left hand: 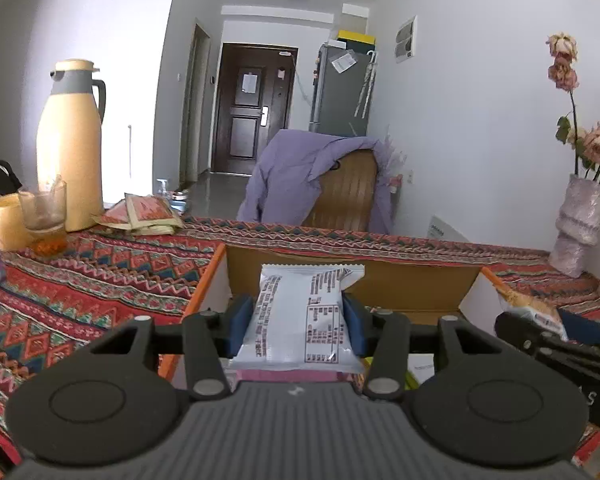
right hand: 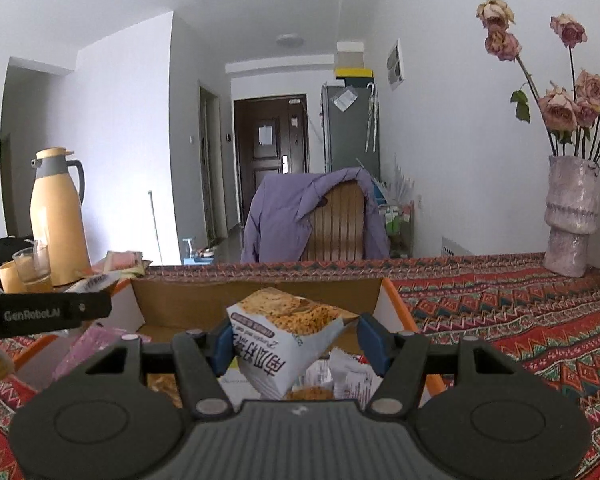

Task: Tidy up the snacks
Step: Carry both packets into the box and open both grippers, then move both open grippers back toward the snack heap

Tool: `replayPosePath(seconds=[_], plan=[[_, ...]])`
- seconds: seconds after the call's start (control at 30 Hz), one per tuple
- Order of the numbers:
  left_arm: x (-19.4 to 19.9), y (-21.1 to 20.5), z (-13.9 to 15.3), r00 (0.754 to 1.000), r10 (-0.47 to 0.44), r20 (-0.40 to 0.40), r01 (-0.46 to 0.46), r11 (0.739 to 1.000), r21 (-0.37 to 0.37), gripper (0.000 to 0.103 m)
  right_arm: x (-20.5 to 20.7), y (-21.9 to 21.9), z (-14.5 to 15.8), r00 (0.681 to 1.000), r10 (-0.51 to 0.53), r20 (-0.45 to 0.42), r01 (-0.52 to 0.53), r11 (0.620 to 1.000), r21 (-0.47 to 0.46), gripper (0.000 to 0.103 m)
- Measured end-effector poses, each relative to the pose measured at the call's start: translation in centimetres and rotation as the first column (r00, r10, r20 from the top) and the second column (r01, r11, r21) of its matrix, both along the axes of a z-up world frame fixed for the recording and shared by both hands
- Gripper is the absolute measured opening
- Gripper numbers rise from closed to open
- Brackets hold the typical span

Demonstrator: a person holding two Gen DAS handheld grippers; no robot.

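Note:
My left gripper is shut on a white snack packet with red print, held over an open cardboard box with orange edges. My right gripper is shut on a white and brown snack packet, tilted, above the same box. Several snack packets lie inside the box below it. The right gripper's black body shows at the right edge of the left wrist view. The left gripper's black arm shows at the left of the right wrist view.
A patterned red tablecloth covers the table. A yellow thermos, a glass cup and loose red snack packets stand at the back left. A vase of dried roses stands at the back right. A chair with a purple jacket is behind the table.

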State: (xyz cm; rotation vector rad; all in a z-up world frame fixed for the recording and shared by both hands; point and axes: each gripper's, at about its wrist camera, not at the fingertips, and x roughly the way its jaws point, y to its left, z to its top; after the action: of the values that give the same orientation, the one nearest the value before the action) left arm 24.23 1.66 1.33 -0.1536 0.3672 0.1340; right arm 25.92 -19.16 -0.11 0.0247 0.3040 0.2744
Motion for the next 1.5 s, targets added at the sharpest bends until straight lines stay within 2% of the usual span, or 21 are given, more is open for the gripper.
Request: replayPosePath(seconds=[0.03, 0.07, 0.1, 0.13, 0.17, 0.2, 0.27, 0.3, 0.7, 0.8, 1.07, 1.17, 1.33, 1.5], plan=[[-0.1, 0.1, 0.0, 1.000, 0.001, 0.000, -0.001, 1.000, -0.008, 0.051, -0.1, 0.0, 0.0, 1.000, 0.003, -0.002, -0.003, 1.000, 0.003, 0.067], [-0.2, 0.2, 0.0, 1.000, 0.009, 0.001, -0.009, 1.000, -0.011, 0.057, -0.3, 0.0, 0.0, 1.000, 0.002, -0.001, -0.002, 1.000, 0.004, 0.073], [-0.3, 0.4, 0.0, 1.000, 0.012, 0.006, -0.012, 1.000, -0.016, 0.068, -0.4, 0.0, 0.0, 1.000, 0.002, 0.002, -0.002, 1.000, 0.008, 0.077], [-0.5, 0.6, 0.1, 1.000, 0.013, 0.016, -0.013, 1.000, -0.026, 0.076, -0.5, -0.1, 0.0, 1.000, 0.000, 0.005, 0.000, 1.000, 0.012, 0.084], [-0.7, 0.7, 0.1, 1.000, 0.016, 0.022, -0.016, 0.999, -0.033, 0.090, -0.5, -0.2, 0.0, 1.000, -0.003, 0.004, 0.003, 1.000, 0.015, 0.088], [-0.8, 0.8, 0.2, 0.999, 0.021, 0.027, -0.020, 0.999, -0.039, 0.098, -0.4, -0.3, 0.1, 1.000, -0.004, 0.001, 0.004, 1.000, 0.018, 0.091], [-1.1, 0.8, 0.3, 0.999, 0.022, 0.039, -0.020, 0.999, -0.039, 0.100, -0.2, -0.4, 0.0, 1.000, -0.012, -0.013, 0.012, 1.000, 0.023, 0.103], [-1.1, 0.8, 0.3, 0.999, 0.024, 0.042, -0.023, 0.999, -0.035, 0.103, -0.2, -0.5, -0.1, 1.000, -0.016, -0.017, 0.016, 1.000, 0.026, 0.103], [-1.4, 0.5, 0.4, 0.999, 0.050, 0.022, -0.049, 0.999, -0.023, 0.103, -0.2, -0.7, -0.4, 0.999, -0.037, -0.016, 0.037, 0.999, 0.029, 0.103], [-2.0, 0.5, 1.3, 0.999, 0.035, -0.006, -0.036, 0.998, -0.059, 0.103, -0.2, -0.8, 0.1, 0.999, -0.030, -0.036, 0.031, 0.999, 0.042, 0.103], [-5.2, 0.2, 4.9, 0.999, 0.013, 0.038, -0.010, 0.995, -0.097, 0.103, -2.2, -1.4, 3.0, 1.000, -0.008, -0.029, 0.009, 0.999, 0.043, 0.103], [-6.5, -0.2, 5.4, 0.999, 0.001, 0.050, 0.003, 0.997, -0.081, 0.103, -3.5, -1.4, 3.5, 1.000, 0.001, -0.019, -0.001, 1.000, 0.024, 0.103], [-8.3, -0.2, 5.0, 0.999, -0.018, 0.034, 0.020, 0.998, -0.065, 0.103, -5.7, -2.0, 3.5, 1.000, 0.010, -0.021, -0.010, 1.000, -0.001, 0.103], [-10.2, -0.4, 3.4, 0.999, -0.039, 0.002, 0.039, 0.999, -0.031, 0.103, -7.6, -2.6, 2.8, 0.999, 0.013, -0.042, -0.014, 1.000, -0.017, 0.103]])
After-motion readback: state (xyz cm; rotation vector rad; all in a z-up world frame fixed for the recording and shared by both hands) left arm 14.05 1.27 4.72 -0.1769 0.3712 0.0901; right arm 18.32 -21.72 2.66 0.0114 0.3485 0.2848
